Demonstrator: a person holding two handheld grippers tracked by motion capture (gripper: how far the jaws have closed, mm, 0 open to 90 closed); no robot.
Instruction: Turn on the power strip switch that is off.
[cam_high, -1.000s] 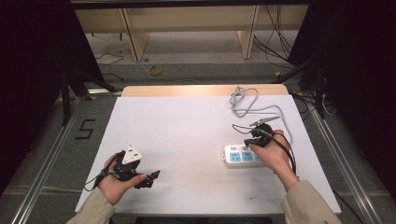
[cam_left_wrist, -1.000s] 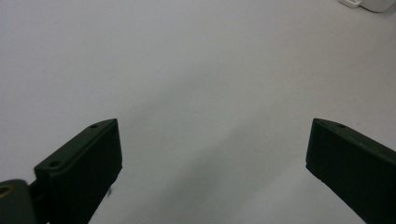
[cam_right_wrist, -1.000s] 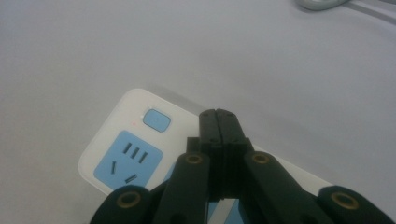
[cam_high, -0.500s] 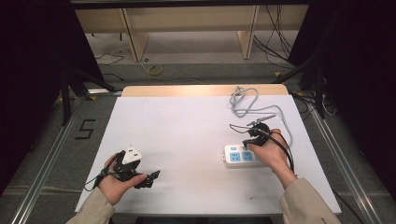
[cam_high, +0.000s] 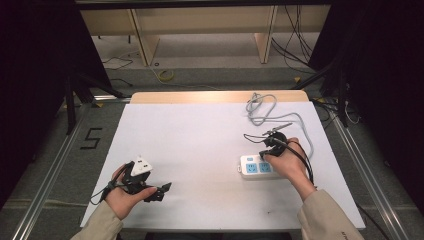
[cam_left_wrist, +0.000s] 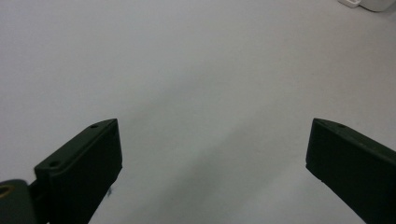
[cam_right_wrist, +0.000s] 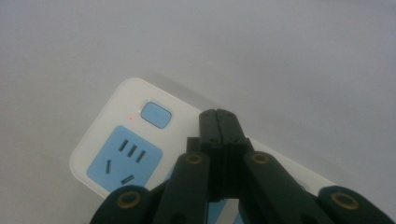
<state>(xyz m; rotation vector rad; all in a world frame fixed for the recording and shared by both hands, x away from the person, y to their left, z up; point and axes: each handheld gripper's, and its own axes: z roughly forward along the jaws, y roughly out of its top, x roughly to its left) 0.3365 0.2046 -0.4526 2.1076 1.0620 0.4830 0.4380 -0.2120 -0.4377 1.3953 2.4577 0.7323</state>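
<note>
Currently your right hand-held gripper (cam_right_wrist: 219, 116), jaws fully closed on nothing, hovers over the power strip (cam_right_wrist: 121, 144) at the desk's (cam_high: 200, 135) right side, so press squarely on its blue switch (cam_right_wrist: 155, 115); the left hand-held gripper (cam_left_wrist: 210, 154) stands wide, idle.

Surface: a white table top (cam_high: 210, 150) with a bare wooden strip (cam_high: 215, 97) along its far edge.
Right side: a white power strip (cam_high: 252, 167) with blue socket faces lies flat on the table.
Far right: its grey cable (cam_high: 264, 111) lies in loose loops on the table, near the wooden strip.
</note>
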